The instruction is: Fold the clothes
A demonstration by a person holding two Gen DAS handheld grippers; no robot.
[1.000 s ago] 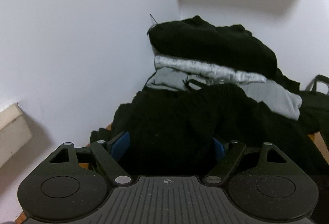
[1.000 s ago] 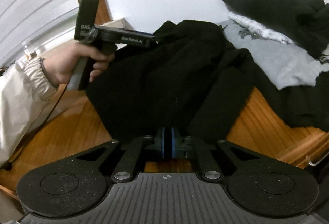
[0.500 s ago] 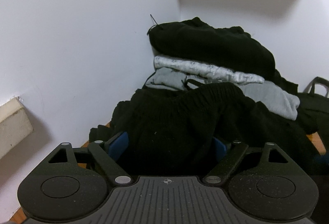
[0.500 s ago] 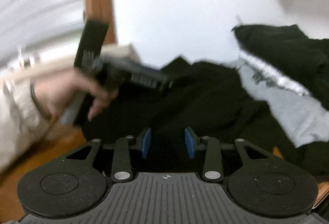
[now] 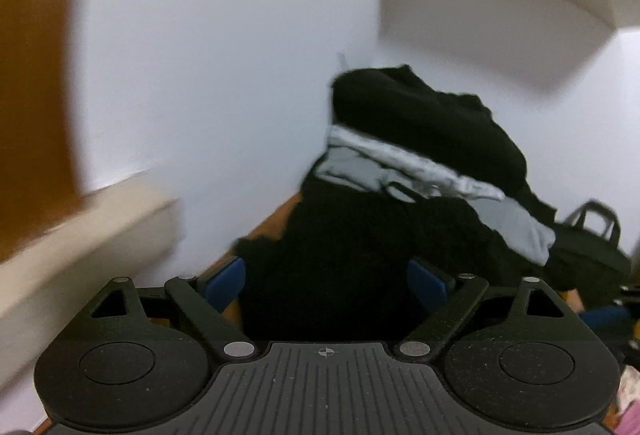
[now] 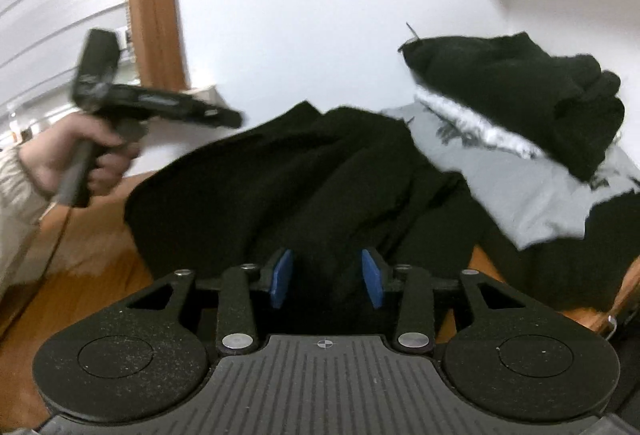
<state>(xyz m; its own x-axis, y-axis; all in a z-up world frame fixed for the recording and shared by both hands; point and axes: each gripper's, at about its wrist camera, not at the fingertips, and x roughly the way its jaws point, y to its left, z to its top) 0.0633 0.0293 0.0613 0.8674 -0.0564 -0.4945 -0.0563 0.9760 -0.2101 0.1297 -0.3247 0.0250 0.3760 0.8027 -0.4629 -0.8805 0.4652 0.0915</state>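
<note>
A black garment [image 6: 280,179] lies crumpled on the wooden table [image 6: 92,275]; it also shows in the left wrist view [image 5: 340,255]. My right gripper [image 6: 326,277] is open, its blue pads either side of a fold of the black garment. My left gripper [image 5: 326,277] is open just above the same garment's far left edge; from the right wrist view it [image 6: 236,119] is a blurred black tool held in a hand. Behind, a pile stacks a black garment [image 6: 516,83] on white and grey ones [image 6: 532,191].
White walls meet in a corner behind the pile [image 5: 380,15]. A cream ledge [image 5: 80,231] and a wooden frame [image 6: 154,3] stand at the left. A black bag [image 5: 592,247] sits at the right of the pile.
My right gripper opened and let go of the black garment, then tilted up. My left gripper pulled back and swung left, leaving the garment; both views are motion-blurred.
</note>
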